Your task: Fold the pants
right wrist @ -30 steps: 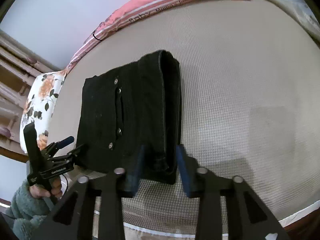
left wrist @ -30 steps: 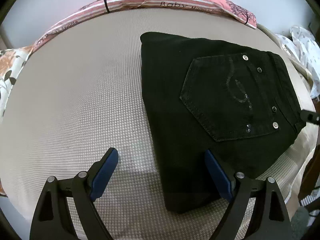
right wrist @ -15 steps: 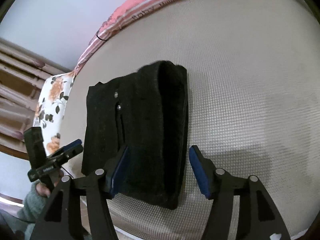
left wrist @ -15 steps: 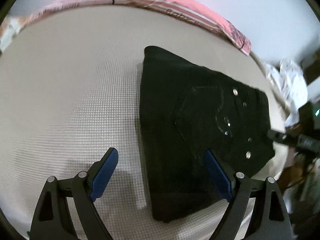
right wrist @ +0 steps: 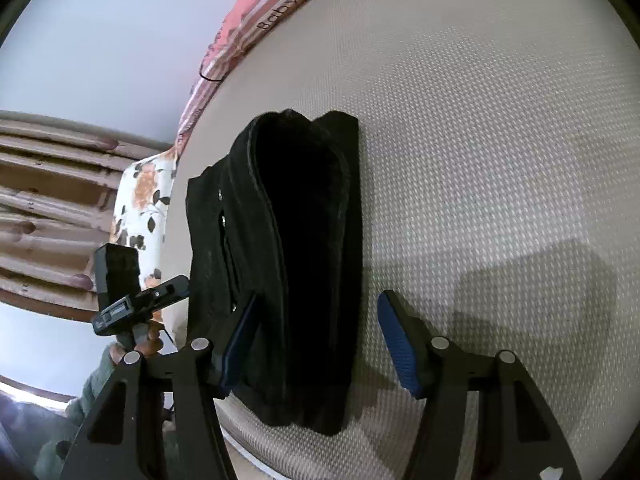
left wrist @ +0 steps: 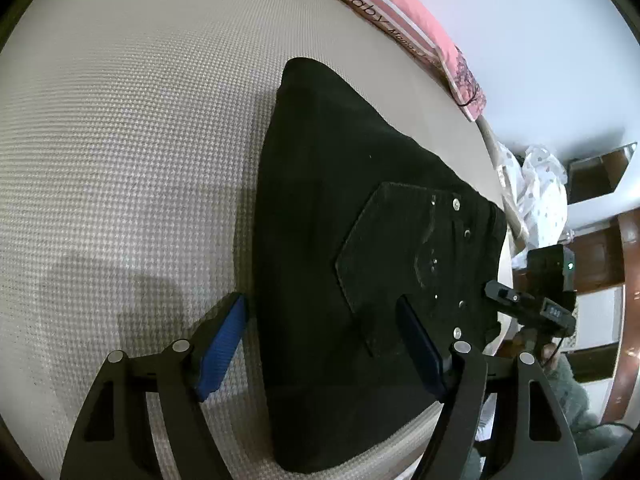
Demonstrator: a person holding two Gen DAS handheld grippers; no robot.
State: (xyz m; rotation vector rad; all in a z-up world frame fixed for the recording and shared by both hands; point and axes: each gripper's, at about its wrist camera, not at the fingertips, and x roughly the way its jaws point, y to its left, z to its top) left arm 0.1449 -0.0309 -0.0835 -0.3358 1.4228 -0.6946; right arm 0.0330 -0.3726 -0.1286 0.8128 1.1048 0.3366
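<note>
Pants (left wrist: 360, 264) of black denim, already folded into a thick compact rectangle, lie on the beige textured mattress (left wrist: 120, 160) near its front edge, long axis running from the near edge away toward the pink striped pillow (left wrist: 400, 12) at the far side.

From the left gripper (left wrist: 320, 340), the bundle sits dead ahead at twelve o'clock. Its blue pads stand apart, having just narrowed a little: the left one rests over bare mattress beside the bundle's left edge, the right one hovers above the back pocket (left wrist: 400, 256), neither pressing the cloth. So the jaws straddle the left half of the bundle, which I judge is the relation any next grasp or smoothing depends on.

The right gripper (right wrist: 316, 344) faces the bundle's other long side. Its jaws also stand apart, bracketing the near end of the stacked layers, with the right pad (right wrist: 400, 348) over mattress and the left pad at the cloth's upper face. Whether that pad touches the denim I cannot tell. Both hands look about equally near.

The left view shows the flat top with pocket and rivets. The right view alone shows the rounded stacked fold edges (right wrist: 312, 208), and the person's hand (right wrist: 148, 340) holding the other tool at nine o'clock.
</note>
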